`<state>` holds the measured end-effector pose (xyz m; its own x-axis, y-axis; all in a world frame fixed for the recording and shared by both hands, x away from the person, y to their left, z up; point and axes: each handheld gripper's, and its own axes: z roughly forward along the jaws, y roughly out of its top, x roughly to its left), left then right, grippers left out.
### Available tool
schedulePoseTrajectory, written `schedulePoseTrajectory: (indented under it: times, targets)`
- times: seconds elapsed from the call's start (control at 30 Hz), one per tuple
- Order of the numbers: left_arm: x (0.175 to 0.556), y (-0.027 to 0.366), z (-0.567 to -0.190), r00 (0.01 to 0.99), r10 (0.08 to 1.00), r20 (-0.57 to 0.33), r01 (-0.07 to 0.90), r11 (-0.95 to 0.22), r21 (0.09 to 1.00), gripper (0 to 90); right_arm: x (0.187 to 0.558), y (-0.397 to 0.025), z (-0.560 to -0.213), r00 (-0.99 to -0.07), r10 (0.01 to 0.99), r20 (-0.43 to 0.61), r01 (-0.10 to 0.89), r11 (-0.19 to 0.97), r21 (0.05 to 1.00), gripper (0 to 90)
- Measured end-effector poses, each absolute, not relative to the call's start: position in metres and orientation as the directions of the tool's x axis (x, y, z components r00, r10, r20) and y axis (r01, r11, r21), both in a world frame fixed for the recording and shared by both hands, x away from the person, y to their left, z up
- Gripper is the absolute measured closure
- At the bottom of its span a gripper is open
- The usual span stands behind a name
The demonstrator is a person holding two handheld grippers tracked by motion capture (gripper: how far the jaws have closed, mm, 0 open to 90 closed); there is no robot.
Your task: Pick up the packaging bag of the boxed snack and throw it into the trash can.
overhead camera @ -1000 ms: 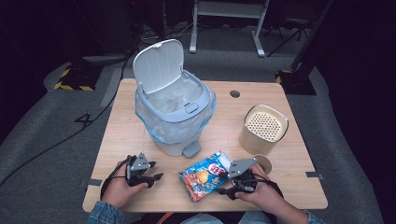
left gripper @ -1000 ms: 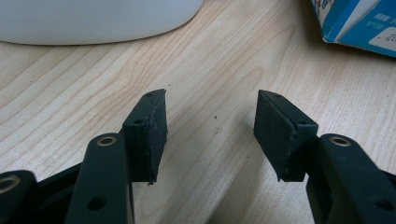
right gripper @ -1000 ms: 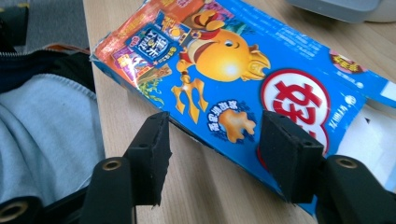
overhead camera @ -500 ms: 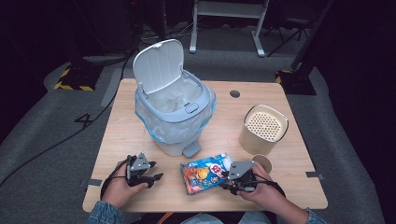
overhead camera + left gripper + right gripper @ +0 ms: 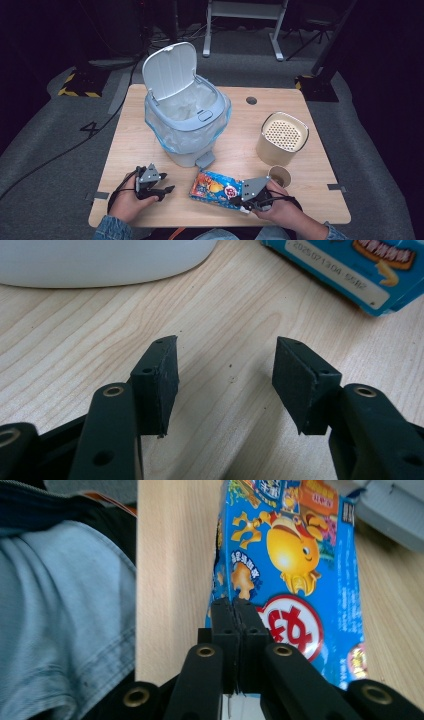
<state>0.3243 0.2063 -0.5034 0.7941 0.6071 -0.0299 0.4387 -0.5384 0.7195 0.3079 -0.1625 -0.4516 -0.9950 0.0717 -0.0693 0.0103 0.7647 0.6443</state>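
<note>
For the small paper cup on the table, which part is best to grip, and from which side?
Probably the rim of the cup, pinched from above with one jaw inside. It stands upright and open at the top. The canister stands close behind it and the right gripper, shut on the snack bag, sits beside it, so a side approach looks cramped.

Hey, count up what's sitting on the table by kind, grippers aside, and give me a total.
Pedal bin, lid open, lined with a bag: 1
Blue snack packet, pinched by the right gripper: 1
Tan cylinder with perforated top: 1
Small paper cup: 1
Total: 4
</note>
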Motion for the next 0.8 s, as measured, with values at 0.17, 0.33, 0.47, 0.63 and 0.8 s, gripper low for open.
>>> schedulePoseTrajectory:
  times: [0.17,0.33,0.47,0.63,0.8]
  targets:
    - [0.325,0.206,-0.504,0.792,0.609,-0.034,0.441,-0.534,0.722,44.4,0.308,-0.167,-0.439,-0.997,0.074,-0.035,0.031,0.731,0.682,90.0]
    - [0.325,0.206,-0.503,0.791,0.611,-0.033,0.443,-0.534,0.721,44.2,0.311,-0.176,-0.427,-0.996,0.085,0.034,0.082,0.671,0.737,90.0]
    - [0.326,0.206,-0.503,0.791,0.61,-0.034,0.442,-0.534,0.721,44.0,0.313,-0.184,-0.417,-0.994,0.085,0.072,0.11,0.626,0.772,90.0]
    - [0.326,0.206,-0.503,0.792,0.61,-0.033,0.442,-0.535,0.72,44.0,0.313,-0.193,-0.403,-0.992,0.093,0.085,0.123,0.58,0.805,90.0]
    - [0.327,0.206,-0.503,0.794,0.608,-0.028,0.438,-0.539,0.72,43.8,0.313,-0.204,-0.385,-0.991,0.101,0.093,0.133,0.534,0.835,90.0]
